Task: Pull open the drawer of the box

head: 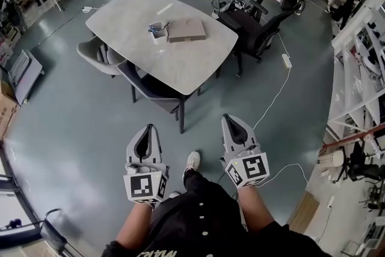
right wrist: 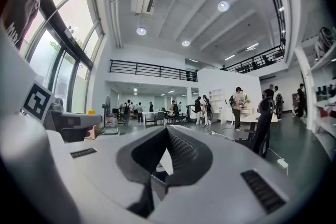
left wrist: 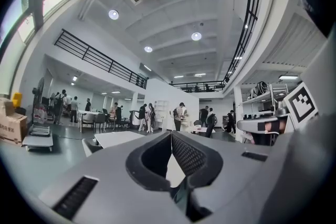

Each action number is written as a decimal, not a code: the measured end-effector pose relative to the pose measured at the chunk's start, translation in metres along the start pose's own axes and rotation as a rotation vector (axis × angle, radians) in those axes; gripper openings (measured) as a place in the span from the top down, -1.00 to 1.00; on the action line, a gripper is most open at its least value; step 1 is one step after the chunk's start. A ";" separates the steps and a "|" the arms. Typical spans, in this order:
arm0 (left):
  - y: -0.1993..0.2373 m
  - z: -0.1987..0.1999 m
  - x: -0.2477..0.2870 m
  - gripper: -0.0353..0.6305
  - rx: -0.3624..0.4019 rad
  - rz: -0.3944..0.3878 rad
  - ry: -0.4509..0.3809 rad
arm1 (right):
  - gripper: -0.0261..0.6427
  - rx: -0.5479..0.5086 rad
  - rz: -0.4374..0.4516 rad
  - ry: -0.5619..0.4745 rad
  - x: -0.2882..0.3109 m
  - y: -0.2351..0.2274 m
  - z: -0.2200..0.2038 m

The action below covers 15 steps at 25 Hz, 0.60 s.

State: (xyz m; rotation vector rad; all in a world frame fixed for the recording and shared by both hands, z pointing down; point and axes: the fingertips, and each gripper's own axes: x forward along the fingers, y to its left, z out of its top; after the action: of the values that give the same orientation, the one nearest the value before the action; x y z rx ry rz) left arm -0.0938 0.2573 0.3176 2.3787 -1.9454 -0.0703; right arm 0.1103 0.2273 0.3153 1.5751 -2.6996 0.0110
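Note:
A flat brown box (head: 186, 29) lies on the grey oval table (head: 132, 15), well ahead of me across the floor. Beside it sits a small white cup (head: 158, 32) holding thin objects. My left gripper (head: 149, 129) is held low at the view's left, far short of the table, jaws together with nothing between them. My right gripper (head: 228, 120) is level with it on the right, also shut and empty. In the left gripper view the left gripper (left wrist: 170, 135) points level at the distant table (left wrist: 123, 138). In the right gripper view the right gripper (right wrist: 167, 129) has its tips meeting.
Chairs stand around the table: a dark one (head: 153, 88) at the near edge, a grey one (head: 99, 54) at left, a black office chair (head: 258, 27) at right. A white cable (head: 274, 96) runs over the floor. Shelving (head: 361, 69) lines the right side. People stand in the background.

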 end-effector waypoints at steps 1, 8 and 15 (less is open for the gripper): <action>0.002 0.002 0.015 0.85 0.004 0.003 -0.001 | 0.93 0.003 0.003 -0.005 0.013 -0.008 0.002; 0.004 0.021 0.112 0.85 0.031 0.014 -0.030 | 0.93 0.012 0.020 -0.034 0.087 -0.064 0.015; 0.005 0.026 0.173 0.85 0.032 0.025 -0.040 | 0.93 0.019 0.039 -0.016 0.144 -0.100 0.010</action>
State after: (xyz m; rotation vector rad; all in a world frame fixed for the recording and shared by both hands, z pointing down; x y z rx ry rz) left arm -0.0665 0.0856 0.2931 2.3901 -2.0090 -0.0871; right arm 0.1264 0.0522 0.3072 1.5342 -2.7500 0.0247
